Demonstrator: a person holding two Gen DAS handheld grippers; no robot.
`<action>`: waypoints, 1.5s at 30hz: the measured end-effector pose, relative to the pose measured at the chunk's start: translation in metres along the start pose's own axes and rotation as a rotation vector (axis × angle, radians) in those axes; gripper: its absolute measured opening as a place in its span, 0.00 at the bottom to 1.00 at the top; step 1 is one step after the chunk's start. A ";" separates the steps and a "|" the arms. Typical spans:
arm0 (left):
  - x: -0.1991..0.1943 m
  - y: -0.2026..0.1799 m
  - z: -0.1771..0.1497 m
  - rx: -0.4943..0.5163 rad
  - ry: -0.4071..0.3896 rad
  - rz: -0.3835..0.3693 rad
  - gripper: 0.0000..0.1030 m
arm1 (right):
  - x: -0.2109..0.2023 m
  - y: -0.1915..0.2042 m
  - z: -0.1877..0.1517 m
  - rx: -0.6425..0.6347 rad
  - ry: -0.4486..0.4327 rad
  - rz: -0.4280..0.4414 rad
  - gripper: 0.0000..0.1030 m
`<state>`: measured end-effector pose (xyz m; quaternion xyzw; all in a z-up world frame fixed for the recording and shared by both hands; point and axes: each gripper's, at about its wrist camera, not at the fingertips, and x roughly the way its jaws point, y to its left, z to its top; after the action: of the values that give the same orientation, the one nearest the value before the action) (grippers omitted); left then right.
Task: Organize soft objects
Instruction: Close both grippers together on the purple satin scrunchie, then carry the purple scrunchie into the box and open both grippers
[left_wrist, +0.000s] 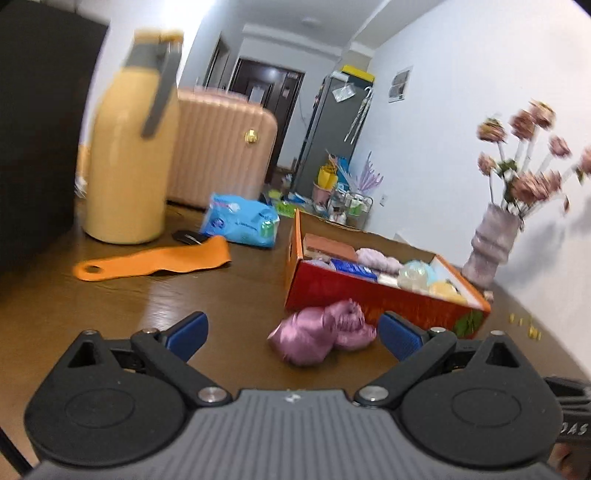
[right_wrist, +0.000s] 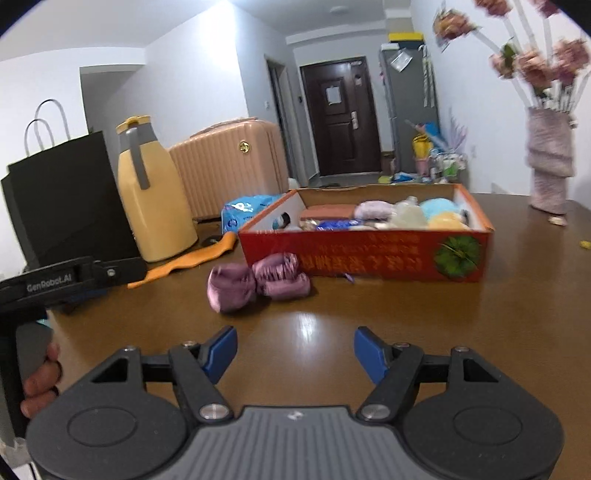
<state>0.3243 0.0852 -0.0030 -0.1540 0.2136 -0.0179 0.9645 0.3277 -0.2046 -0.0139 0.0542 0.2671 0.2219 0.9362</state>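
Right now both grippers hang low over the brown table (right_wrist: 406, 317), pointing toward the red box (right_wrist: 369, 254). Left gripper (left_wrist: 291, 332) has its jaws spread wide, the pink satin bundle (left_wrist: 317, 336) lying on the table just ahead between the blue pads, untouched. Right gripper (right_wrist: 295, 350) also gapes, nothing between its pads; from it, the bundle (right_wrist: 258, 280) sits at eleven o'clock, just before the box. Soft things already fill the box.

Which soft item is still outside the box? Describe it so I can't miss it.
Find the red cardboard box on the brown table. Against its front wall lies a shiny pink satin bundle, scrunched into lumps. Unlike the flat orange strap, it is puffy and glossy.
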 end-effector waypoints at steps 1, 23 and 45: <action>0.017 0.003 0.005 -0.026 0.021 -0.003 0.92 | 0.015 -0.002 0.010 0.004 0.002 0.006 0.67; 0.092 0.008 -0.019 0.013 0.209 -0.118 0.38 | 0.152 -0.011 0.024 0.082 0.145 0.057 0.04; -0.073 -0.076 -0.061 0.140 0.147 -0.359 0.19 | -0.089 -0.013 -0.053 0.179 -0.091 -0.015 0.04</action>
<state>0.2347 0.0030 -0.0024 -0.1204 0.2508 -0.2154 0.9361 0.2373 -0.2568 -0.0200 0.1456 0.2433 0.1873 0.9405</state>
